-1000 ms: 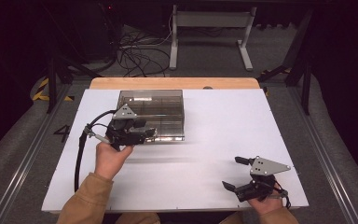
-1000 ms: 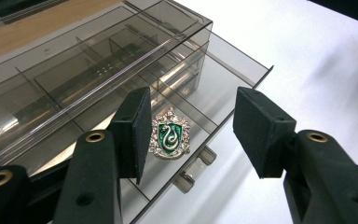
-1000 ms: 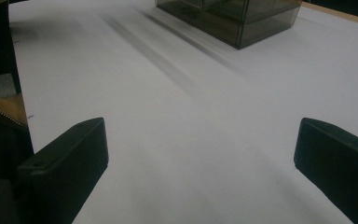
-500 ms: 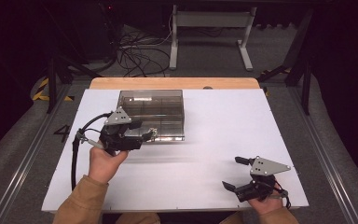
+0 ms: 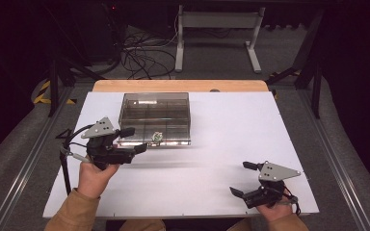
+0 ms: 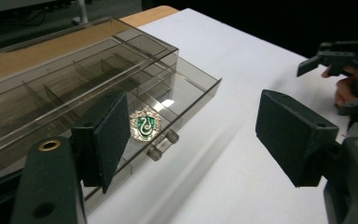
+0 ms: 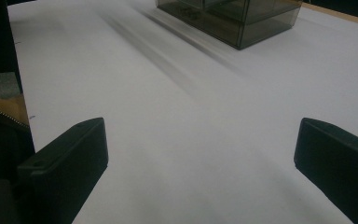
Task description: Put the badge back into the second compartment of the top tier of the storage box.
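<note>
Change: left gripper [image 5: 136, 139] drew back from the box front toward the table's left; jaws had just been opening, nothing between them.
Drawer [image 6: 186, 95]: smoky clear plastic, slid part-way out, green crest badge [image 6: 145, 125] inside.
Advice: withdraw level, clear of the handle [image 6: 163, 144].
Right gripper [image 5: 244, 178]: wide, empty, well apart.

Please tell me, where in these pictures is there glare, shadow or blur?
Left gripper view: a bright glare patch on the drawer floor behind the green badge; near fingers soft. High view: a dark streak on the table before the clear box. Right gripper view: the box slightly blurred.
</note>
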`<state>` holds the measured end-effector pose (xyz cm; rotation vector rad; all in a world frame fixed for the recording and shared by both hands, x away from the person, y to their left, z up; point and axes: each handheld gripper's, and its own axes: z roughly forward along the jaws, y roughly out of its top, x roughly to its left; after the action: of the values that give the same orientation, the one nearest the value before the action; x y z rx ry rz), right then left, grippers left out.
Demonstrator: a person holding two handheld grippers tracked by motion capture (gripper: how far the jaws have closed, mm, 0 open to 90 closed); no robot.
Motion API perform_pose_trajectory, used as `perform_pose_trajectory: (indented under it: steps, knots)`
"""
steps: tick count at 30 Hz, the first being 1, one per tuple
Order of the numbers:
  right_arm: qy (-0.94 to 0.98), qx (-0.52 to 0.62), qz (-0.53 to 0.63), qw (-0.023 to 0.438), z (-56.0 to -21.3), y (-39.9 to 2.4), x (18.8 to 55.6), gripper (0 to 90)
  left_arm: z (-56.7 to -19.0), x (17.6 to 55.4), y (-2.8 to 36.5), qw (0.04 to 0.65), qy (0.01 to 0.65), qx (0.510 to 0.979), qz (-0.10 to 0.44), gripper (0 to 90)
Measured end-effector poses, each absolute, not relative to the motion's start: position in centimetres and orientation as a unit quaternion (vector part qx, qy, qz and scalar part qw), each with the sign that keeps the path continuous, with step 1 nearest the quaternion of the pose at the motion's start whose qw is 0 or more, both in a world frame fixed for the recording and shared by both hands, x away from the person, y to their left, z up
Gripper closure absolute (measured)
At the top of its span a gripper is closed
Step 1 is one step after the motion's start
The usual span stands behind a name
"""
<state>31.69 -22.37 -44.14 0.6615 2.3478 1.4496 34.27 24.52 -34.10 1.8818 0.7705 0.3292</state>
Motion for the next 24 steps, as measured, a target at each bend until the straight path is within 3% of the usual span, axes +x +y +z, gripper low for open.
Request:
perform_pose_trajectory:
  steps: [16, 24]
  knots:
    - [0.817, 0.230, 0.506, 0.151, -44.1, -22.4, 31.7, 3.2, -36.8, 31.6, 26.2, 0.515, 0.310, 0.782, 0.164, 16.6]
    - [0.818, 0.230, 0.505, 0.150, -44.1, -22.4, 31.7, 3.1, -37.9, 30.4, 26.7, 0.512, 0.323, 0.774, 0.188, 5.0]
